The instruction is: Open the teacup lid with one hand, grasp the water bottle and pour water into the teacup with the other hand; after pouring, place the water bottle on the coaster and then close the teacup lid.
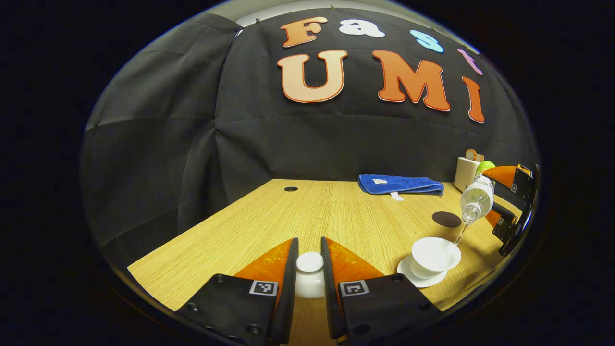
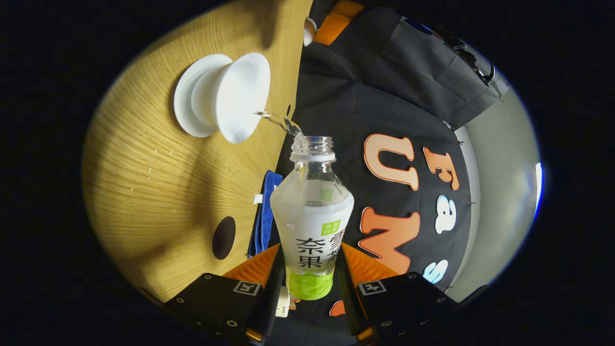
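In the left gripper view, my left gripper (image 1: pixel 309 269) is shut on the white teacup lid (image 1: pixel 310 275), held just above the wooden table (image 1: pixel 298 211). To its right the open white teacup (image 1: pixel 435 254) stands on its saucer (image 1: pixel 423 278). My right gripper (image 1: pixel 504 202) holds the clear water bottle (image 1: pixel 475 198) tilted, and a thin stream runs into the cup. In the right gripper view, my right gripper (image 2: pixel 310 274) is shut on the water bottle (image 2: pixel 312 221), its open mouth toward the teacup (image 2: pixel 238 96). The dark round coaster (image 1: pixel 446 219) (image 2: pixel 224 237) lies bare.
A folded blue towel (image 1: pixel 400 184) lies at the table's back edge, also seen as the towel (image 2: pixel 263 216) in the right gripper view. A white holder (image 1: pixel 467 173) with items stands at the back right. A small round hole (image 1: pixel 290 189) is in the table's far left.
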`<state>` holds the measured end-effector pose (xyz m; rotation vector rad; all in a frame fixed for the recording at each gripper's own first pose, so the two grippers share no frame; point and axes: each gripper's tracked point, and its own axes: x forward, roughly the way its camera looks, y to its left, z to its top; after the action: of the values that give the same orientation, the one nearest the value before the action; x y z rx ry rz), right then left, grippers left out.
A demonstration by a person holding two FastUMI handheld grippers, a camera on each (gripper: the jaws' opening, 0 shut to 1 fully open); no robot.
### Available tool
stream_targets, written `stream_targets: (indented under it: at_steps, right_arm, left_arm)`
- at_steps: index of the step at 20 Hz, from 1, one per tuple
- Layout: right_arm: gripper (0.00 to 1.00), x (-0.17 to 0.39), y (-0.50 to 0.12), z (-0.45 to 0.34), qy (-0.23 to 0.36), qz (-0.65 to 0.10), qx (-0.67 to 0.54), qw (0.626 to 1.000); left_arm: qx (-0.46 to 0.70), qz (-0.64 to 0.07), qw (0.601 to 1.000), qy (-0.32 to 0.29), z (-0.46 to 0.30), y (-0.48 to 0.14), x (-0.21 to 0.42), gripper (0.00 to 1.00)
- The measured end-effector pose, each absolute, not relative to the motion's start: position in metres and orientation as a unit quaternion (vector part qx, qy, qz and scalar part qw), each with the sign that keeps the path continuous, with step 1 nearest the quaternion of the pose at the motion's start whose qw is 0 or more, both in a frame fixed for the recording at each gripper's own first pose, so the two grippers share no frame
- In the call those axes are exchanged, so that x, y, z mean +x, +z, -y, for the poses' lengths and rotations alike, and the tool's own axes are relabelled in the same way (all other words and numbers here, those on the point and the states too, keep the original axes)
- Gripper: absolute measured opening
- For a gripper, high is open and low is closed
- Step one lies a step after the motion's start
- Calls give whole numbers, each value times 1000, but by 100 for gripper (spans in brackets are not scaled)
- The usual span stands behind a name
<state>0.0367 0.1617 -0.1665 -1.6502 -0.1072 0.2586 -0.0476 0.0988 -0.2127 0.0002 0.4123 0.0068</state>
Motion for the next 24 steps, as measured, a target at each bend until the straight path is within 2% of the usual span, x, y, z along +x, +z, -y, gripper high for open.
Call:
stream_targets:
  at_steps: [5,6,7,18,19,20,21,24]
  right_arm:
    - [59,40,-162,-163,111,68,-747,652]
    - [56,40,-159,-163,109,71,-748,651]
    - [59,39,-158,-164,105,77,-751,647]
    - [59,44,-149,-169,99,114,-774,615]
    - [62,44,-149,-170,100,117,-776,612]
    - [56,44,-147,-171,98,121,-779,608]
    - [59,44,-146,-172,97,126,-781,604]
    - [56,43,-144,-173,95,139,-784,597]
  left_arm:
    - [5,-204,979,6,-100,-214,-48,33]
    - [6,-204,979,6,-101,-214,-49,33]
    - [6,-202,979,7,-101,-214,-48,33]
    - [9,-199,980,9,-104,-215,-49,33]
    - [8,-201,980,11,-103,-215,-51,33]
    - [9,-203,979,12,-104,-215,-52,33]
    - [9,-204,979,13,-105,-215,-53,33]
    - [8,-199,980,14,-107,-213,-53,33]
